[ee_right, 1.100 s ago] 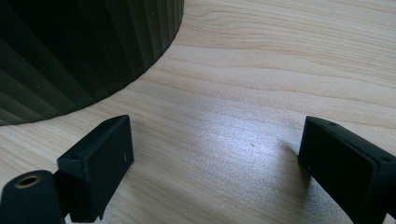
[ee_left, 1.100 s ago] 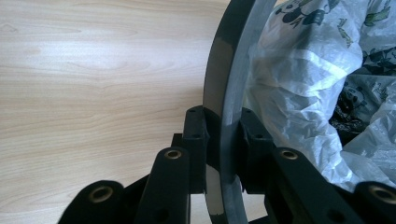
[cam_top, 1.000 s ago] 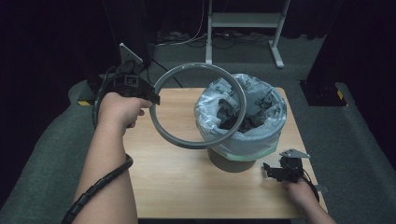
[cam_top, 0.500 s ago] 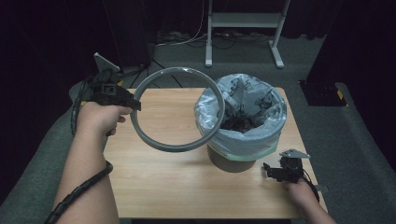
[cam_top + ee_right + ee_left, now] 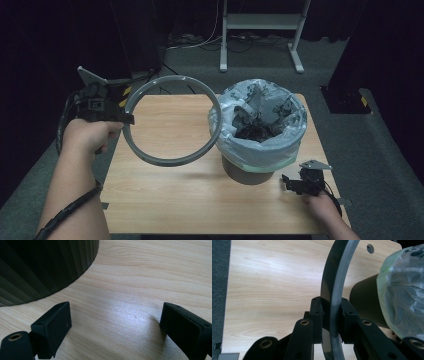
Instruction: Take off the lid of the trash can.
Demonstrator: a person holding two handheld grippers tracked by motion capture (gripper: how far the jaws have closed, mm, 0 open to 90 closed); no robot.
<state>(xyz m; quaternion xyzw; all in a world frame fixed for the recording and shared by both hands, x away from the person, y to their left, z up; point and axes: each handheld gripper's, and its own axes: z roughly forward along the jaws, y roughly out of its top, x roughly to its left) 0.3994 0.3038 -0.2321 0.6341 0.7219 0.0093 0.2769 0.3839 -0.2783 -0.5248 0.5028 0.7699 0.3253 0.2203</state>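
Left tongs [image 5: 331, 312] pinch the grey round plastic ring [image 5: 170, 120], raised above the pale wooden worktop [image 5: 165, 195]; right tongs [image 5: 115, 325] sit spread wide, holding nothing.

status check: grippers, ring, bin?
Left gripper shut on grey ring, held above table. Right gripper open beside lined bin. Nothing blocking.

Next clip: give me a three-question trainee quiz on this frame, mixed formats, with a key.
1. True or false: the left gripper is shut on the grey ring.
2. The right gripper rests: A) inside the bin, B) on the table beside the bin, C) on the floor.
3. Fill in: the bin is lined with a plastic ____.

Key: 1 true; 2 B; 3 bag.
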